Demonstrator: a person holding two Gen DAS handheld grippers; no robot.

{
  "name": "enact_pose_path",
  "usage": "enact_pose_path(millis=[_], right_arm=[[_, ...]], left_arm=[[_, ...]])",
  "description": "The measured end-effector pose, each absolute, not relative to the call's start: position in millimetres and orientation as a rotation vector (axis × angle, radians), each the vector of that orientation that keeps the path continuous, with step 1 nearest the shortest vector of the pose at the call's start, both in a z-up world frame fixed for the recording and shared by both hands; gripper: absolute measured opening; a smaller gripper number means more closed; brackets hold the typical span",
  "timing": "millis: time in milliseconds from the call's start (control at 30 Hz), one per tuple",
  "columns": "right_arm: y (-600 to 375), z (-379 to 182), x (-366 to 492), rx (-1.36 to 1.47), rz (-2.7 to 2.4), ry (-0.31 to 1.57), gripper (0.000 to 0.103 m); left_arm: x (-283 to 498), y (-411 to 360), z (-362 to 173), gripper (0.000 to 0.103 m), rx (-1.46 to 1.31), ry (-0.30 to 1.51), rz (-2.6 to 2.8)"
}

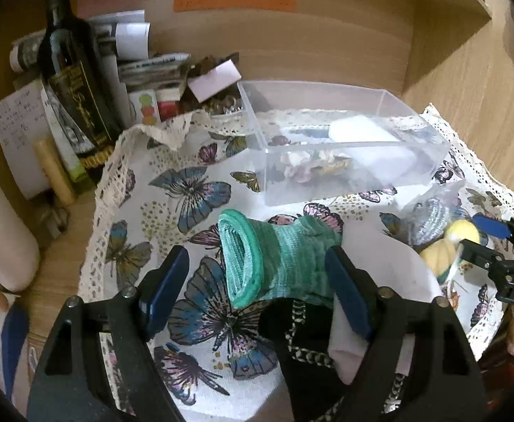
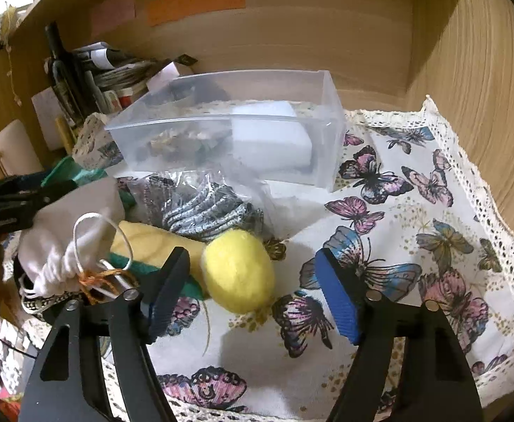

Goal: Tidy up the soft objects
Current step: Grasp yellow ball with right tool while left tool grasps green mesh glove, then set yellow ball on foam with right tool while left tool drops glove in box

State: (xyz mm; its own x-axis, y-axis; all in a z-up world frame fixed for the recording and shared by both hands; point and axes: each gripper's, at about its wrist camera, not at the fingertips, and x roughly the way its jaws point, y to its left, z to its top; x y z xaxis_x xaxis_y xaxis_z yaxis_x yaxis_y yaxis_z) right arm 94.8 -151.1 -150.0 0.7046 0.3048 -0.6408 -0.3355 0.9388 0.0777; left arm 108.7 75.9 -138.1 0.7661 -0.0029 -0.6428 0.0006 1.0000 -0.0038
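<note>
A green knit glove (image 1: 278, 260) lies on the butterfly cloth (image 1: 172, 190), between the fingers of my open left gripper (image 1: 257, 288), untouched by the pads. A clear plastic box (image 1: 341, 147) behind it holds a white sponge (image 1: 365, 137) and small flowers. My right gripper (image 2: 253, 292) is open around a yellow felt ball (image 2: 239, 270); it also shows in the left wrist view (image 1: 485, 239). Beside the ball lie a yellow-green sponge (image 2: 151, 242), a white drawstring pouch (image 2: 70, 232) and a bagged grey knit item (image 2: 204, 214).
A dark wine bottle (image 1: 70, 81), papers and pens crowd the back left of the wooden shelf. A black bag with a chain strap (image 1: 302, 344) lies under the glove. Wooden walls (image 2: 485, 105) close the back and right.
</note>
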Motion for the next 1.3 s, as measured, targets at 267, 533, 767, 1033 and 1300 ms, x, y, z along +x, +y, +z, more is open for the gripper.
enact_pose_path(millis=[267,533,767,1033,1300], right_arm=[[-150.6,-150.8,92.9,-0.026,0.424,0.714,0.042],[-152.4,-148.7,90.4,-0.019,0.425,0.711,0.034],[-159.7,-134.8,87.3,-0.012,0.399,0.662,0.033],[-159.3,-104.2,91.1,-0.015,0.417,0.571,0.033],[-153.3,-62.7,100.1,-0.041,0.437,0.448,0.033]], left_arm=[[115.3,67.6,-141.8,0.049,0.001,0.717,-0.069],[106.4,62.4,-134.4,0.016,0.014,0.663,-0.081],[95.1,64.8,-106.6,0.014,0.012,0.577,-0.071],[88.0,62.5,-70.2,0.014,0.028,0.464,-0.062],[89.8,56.1,-33.2,0.014,0.021,0.352,-0.049]])
